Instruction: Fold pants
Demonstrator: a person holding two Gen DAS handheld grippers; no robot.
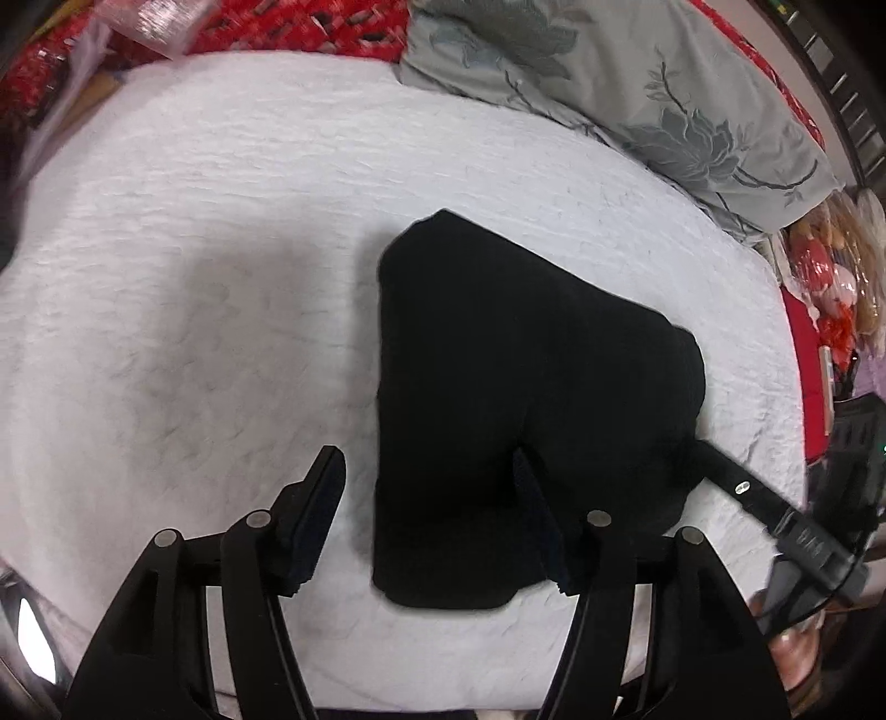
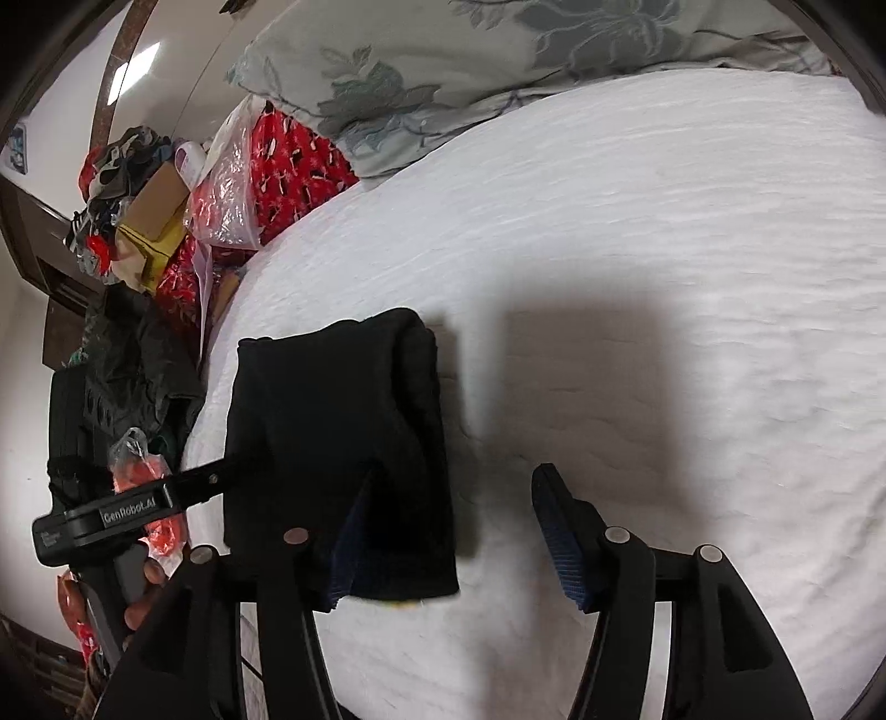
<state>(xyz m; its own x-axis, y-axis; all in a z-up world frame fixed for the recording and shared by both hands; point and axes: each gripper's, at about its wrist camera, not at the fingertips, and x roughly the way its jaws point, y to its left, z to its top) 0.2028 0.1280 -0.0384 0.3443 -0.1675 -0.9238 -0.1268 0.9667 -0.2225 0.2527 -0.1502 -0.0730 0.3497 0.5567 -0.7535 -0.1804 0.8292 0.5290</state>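
The black pants (image 1: 515, 387) lie folded into a compact bundle on the white bed cover (image 1: 194, 249). My left gripper (image 1: 429, 487) hovers over the bundle's near left part, open: its right finger overlaps the cloth and its left finger stands over bare cover. In the right wrist view the pants (image 2: 332, 421) sit left of centre. My right gripper (image 2: 459, 509) is open above their near right edge, with its left finger over the cloth and its right finger over the cover. One finger (image 1: 731, 482) of the right gripper reaches the bundle's right edge. The left gripper's body (image 2: 127, 515) shows at the pants' left side.
A grey floral pillow (image 1: 637, 94) lies at the head of the bed. Red patterned bedding (image 1: 310, 27) runs behind it. Plastic bags, a box and clothes (image 2: 166, 210) are piled beside the bed's edge. A person's hand (image 2: 144, 587) holds the left gripper.
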